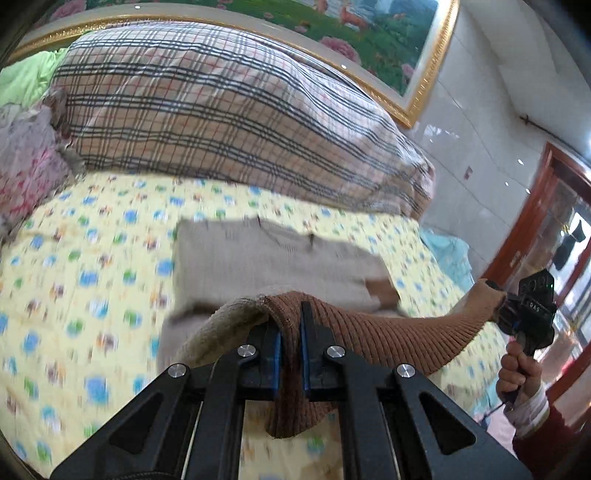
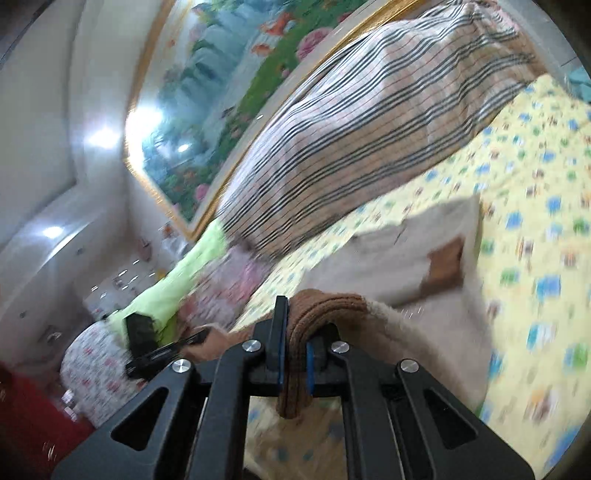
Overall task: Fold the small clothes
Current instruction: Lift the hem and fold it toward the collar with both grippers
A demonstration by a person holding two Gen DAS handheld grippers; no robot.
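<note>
A small beige sweater (image 1: 273, 266) with a brown ribbed hem lies on the yellow patterned quilt (image 1: 92, 258). My left gripper (image 1: 291, 332) is shut on the brown hem (image 1: 388, 336), which stretches right to my right gripper (image 1: 517, 310), held in a hand. In the right wrist view my right gripper (image 2: 295, 345) is shut on the brown hem (image 2: 325, 299), lifted above the beige sweater body (image 2: 391, 258). The left gripper (image 2: 155, 347) shows at the lower left there.
A large plaid pillow (image 1: 229, 103) lies behind the sweater against the gold-framed picture (image 1: 369, 33). Floral bedding (image 1: 26, 166) and green cloth (image 1: 26, 77) lie at the left. A wooden door (image 1: 546, 229) stands at the right past the bed's edge.
</note>
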